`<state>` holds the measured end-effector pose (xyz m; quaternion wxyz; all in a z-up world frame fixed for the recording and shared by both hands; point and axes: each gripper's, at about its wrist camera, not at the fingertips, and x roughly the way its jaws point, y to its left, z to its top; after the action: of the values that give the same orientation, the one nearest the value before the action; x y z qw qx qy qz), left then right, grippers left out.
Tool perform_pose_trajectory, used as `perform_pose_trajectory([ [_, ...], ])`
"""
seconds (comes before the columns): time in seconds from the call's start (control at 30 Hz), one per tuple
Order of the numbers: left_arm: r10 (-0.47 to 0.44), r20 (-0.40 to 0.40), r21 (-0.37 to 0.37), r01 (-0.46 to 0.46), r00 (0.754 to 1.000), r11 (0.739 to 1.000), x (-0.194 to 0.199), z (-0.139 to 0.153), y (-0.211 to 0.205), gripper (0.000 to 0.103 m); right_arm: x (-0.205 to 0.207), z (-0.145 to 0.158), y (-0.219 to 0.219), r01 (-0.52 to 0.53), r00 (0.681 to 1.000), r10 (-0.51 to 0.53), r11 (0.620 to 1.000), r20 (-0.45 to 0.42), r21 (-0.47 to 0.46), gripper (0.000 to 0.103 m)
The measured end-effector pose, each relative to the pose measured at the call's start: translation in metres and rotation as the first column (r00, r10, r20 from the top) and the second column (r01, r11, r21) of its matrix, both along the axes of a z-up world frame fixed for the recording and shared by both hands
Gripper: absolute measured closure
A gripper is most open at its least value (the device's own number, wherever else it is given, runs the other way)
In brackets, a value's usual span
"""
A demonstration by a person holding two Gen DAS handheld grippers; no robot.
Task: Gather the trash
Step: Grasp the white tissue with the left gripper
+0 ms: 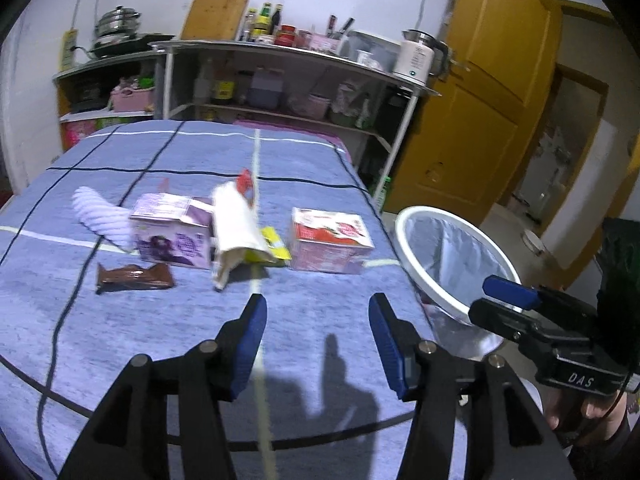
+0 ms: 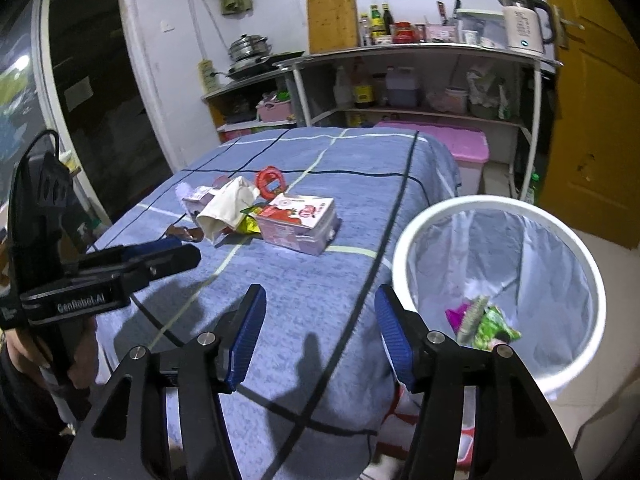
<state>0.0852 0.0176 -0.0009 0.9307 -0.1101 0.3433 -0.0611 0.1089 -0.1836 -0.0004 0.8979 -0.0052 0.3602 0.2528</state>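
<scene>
Cartons (image 1: 330, 242) on table (image 1: 160, 340); bin (image 2: 500, 280) beside

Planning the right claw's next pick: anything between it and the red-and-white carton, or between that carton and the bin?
Nothing visible does. Only bare blue checked tablecloth lies between the open right claw and the red-and-white carton. The crumpled white paper and yellow wrapper sit on its far-left side. The white plastic-lined bin stands open beside the table.
</scene>
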Motion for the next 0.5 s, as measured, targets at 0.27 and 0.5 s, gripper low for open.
perform_pose_trajectory([
  [0.27, 0.078, -0.017, -0.006, -0.078, 0.997, 0.997, 0.016, -0.007, 0.028, 0.048, 0.024, -0.004, 0.022, -0.046, 0.999, 0.047, 0.998, 0.007, -0.037, 0.042],
  [0.5, 0.12, -0.046, -0.026, -0.121, 0.992, 0.992, 0.038, -0.016, 0.042, 0.048, 0.055, -0.009, 0.027, -0.018, 0.999, 0.018, 1.0, -0.041, 0.016, 0.042],
])
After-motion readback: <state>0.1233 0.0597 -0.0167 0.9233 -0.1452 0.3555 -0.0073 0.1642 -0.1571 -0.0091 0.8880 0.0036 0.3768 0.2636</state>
